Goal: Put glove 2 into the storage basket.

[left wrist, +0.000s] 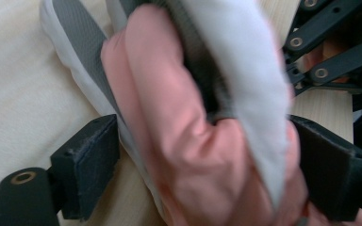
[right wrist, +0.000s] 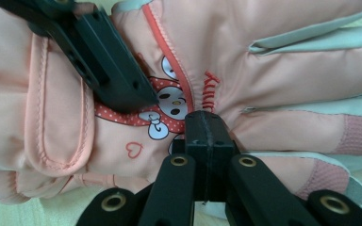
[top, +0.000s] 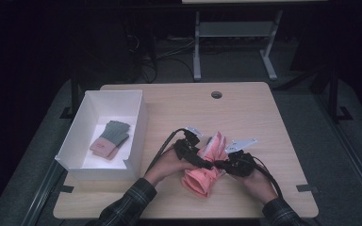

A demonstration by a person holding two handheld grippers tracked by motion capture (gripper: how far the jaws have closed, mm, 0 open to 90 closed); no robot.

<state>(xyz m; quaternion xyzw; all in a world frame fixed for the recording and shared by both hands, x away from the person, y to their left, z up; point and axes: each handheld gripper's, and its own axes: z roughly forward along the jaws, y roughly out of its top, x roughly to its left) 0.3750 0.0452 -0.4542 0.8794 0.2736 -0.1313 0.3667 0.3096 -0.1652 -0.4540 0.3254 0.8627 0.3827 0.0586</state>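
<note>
Pink glove (top: 206, 170) lying on the wooden surface (top: 245, 117), near its front edge, between the two hands, cuff toward the person and fingers pointing away. Bigger than anything else in hand, so likely kept flat and steady for folding or packing. White box (top: 139, 123) standing at the left of the surface, well apart from the pink glove, with a grey and pink glove (top: 111, 138) already resting inside; probably the place meant for this one too. Left tool (left wrist: 202, 155) spread wide, pads on either side of a bunched fold of pink and grey cloth, the left pad clearly off the cloth, contact on the far side hard to tell; seemingly placed to gather the thick part before closing. Right tool (right wrist: 206, 136) pressed together, tips resting on the back of the glove just beside a small cartoon patch (right wrist: 167, 108) and red stitched lettering (right wrist: 210, 87), pinching nothing that can be seen; seemingly used as a weight to hold the cloth down. Tiny red heart (right wrist: 134, 149) stitched below the patch.
</note>
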